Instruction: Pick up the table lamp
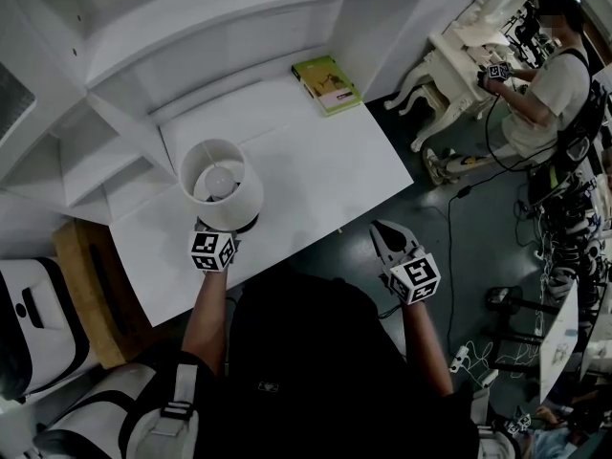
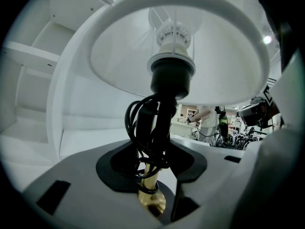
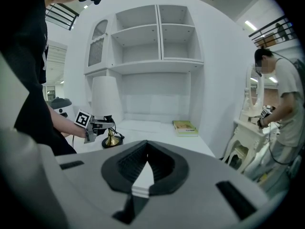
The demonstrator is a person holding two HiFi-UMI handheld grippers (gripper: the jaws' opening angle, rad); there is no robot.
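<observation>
**Left gripper around the lamp stem, right gripper idle**

The table lamp [image 1: 221, 187] stands on the white counter [image 1: 306, 180], near its front edge and towards the left end. Looking down into the open top of its white shade [image 1: 251, 202], I see the bulb [image 1: 222, 178] sitting inside. My left gripper [image 1: 218, 229] reaches in from 6 o'clock, under the shade's rim. Its jaws are spread on either side of the brass stem [image 2: 151, 194]. The stem stands between them, low and close to the camera, and a sliver of gap shows on its right side, so I am not pinching it. A black cord [image 2: 138, 128] is looped in coils around the upper stem, just below the dark socket. The round base [image 3: 112, 141] rests flat on the counter.

My right gripper [image 1: 381, 230] hangs at about 4 o'clock from the lamp, just off the counter's front edge. Its jaws are pressed together at the tips, with nothing between them.

A green book [image 1: 326, 84] lies flat at 1 o'clock from the lamp, by the back right corner. The white shelf unit [image 1: 191, 27] rises behind the counter with open compartments. Another person [image 1: 550, 75] stands at a white table well off to the right.
</observation>
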